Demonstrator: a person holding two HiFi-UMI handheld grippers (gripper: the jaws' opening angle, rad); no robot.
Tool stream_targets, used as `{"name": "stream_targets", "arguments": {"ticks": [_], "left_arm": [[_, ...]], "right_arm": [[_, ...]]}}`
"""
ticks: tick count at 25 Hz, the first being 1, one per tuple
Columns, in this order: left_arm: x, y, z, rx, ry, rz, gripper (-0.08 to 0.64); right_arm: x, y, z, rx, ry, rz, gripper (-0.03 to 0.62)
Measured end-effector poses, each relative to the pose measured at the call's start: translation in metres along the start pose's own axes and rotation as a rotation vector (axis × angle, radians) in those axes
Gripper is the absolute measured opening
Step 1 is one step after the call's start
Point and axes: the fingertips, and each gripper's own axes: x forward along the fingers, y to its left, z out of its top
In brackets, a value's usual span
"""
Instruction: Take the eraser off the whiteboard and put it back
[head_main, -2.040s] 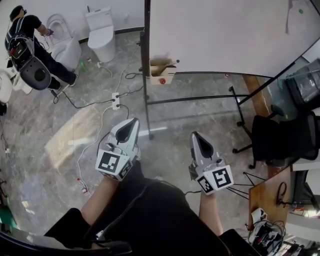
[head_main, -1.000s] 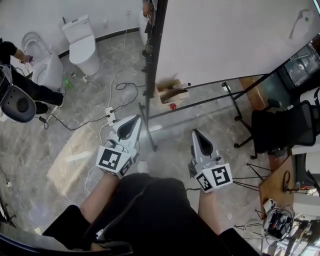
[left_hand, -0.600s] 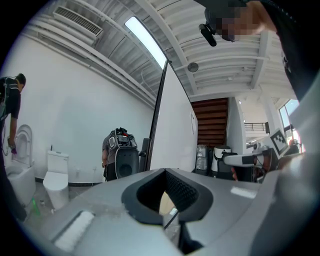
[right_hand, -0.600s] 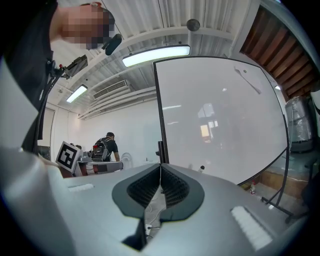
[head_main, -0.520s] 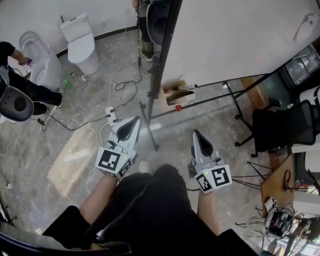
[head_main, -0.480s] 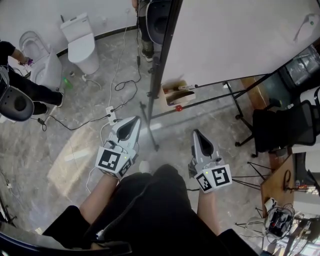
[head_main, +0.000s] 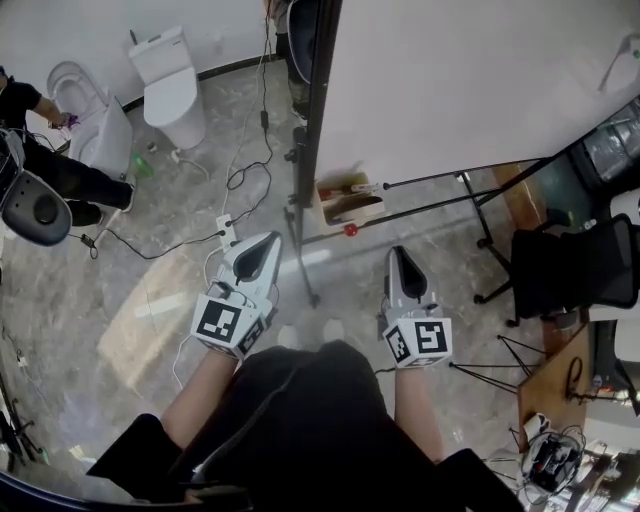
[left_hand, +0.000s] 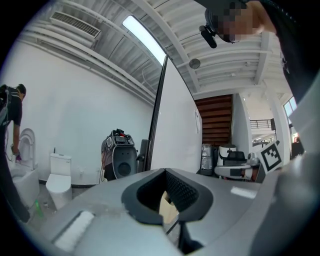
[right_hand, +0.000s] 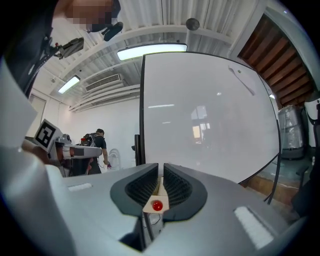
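My right gripper (right_hand: 161, 175) has its jaws nearly together on nothing; my left gripper (left_hand: 161, 192) is slightly apart, empty. Ahead of both, a cardboard box (head_main: 345, 198) hangs under the whiteboard (head_main: 450, 80); I can't pick out the eraser. I reckon I'm on the approach: next, find it and spread the jaws

You have open floor (head_main: 345, 275) mid-frame, clear up to the whiteboard (head_main: 470, 80) at upper right. Mind its black post (head_main: 318, 110) at top centre, the box (head_main: 347, 198) under the board, the slanting stand bars (head_main: 450, 208), cables (head_main: 240, 172) left of centre, and the chair (head_main: 575, 265) at right.
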Motion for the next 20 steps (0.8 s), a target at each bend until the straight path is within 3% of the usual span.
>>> {"name": "stream_targets", "arguments": {"ticks": [5, 10, 17, 20], "left_arm": [[0.019, -0.01, 0.009, -0.011, 0.016, 0.041, 0.006], [0.031, -0.021, 0.009, -0.019, -0.01, 0.007, 0.006], [0.034, -0.008, 0.009, -0.014, -0.007, 0.059, 0.006], [0.032, -0.001, 0.011, -0.008, -0.008, 0.084, 0.006]], "right_arm": [[0.03, -0.016, -0.02, -0.015, 0.045, 0.04, 0.128], [0.057, -0.024, -0.039, -0.001, 0.084, 0.064, 0.194], [0.087, -0.025, -0.057, 0.046, 0.134, 0.106, 0.323], [0.098, -0.024, -0.063, 0.046, 0.153, 0.119, 0.339]]}}
